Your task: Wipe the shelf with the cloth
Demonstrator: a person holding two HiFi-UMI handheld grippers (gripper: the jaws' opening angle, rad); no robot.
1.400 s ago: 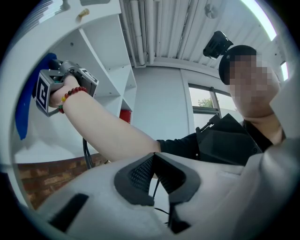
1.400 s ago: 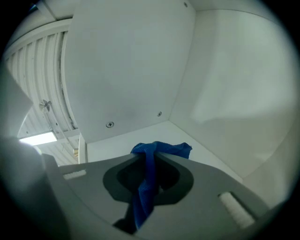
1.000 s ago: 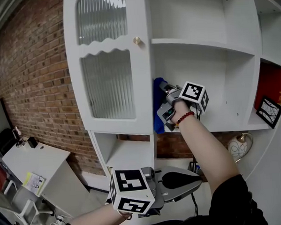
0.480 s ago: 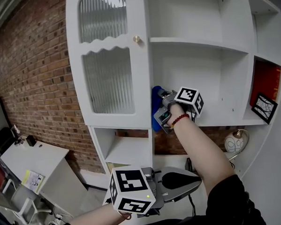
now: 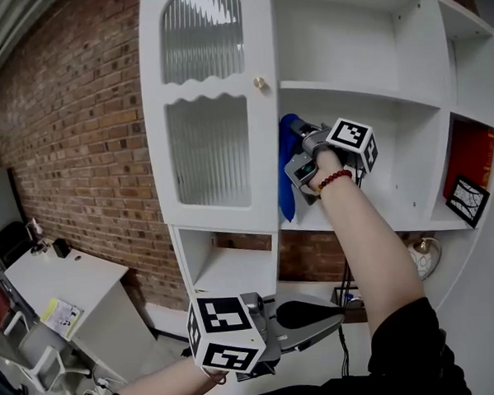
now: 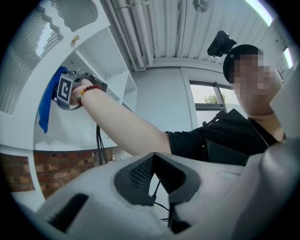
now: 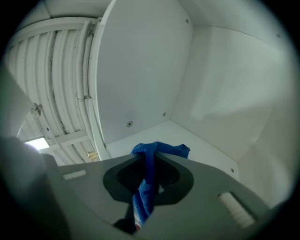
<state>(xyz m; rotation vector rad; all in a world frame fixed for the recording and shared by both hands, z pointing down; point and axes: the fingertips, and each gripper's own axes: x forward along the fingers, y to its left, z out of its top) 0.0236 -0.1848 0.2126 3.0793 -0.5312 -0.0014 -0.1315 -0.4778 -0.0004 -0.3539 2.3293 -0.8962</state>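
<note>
right gripper view shows my right gripper [image 7: 152, 157] pinching the bunched blue cloth [image 7: 149, 185] over the white shelf [image 7: 197, 140]; head view shows it draping mid-frame. my left gripper [image 5: 323, 312], bottom, is pressed together, empty.

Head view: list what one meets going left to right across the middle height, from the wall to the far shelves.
brick wall → ribbed-glass cabinet door → blue cloth → right hand-held gripper, shut on the blue cloth → white shelf divider → red panel
</note>
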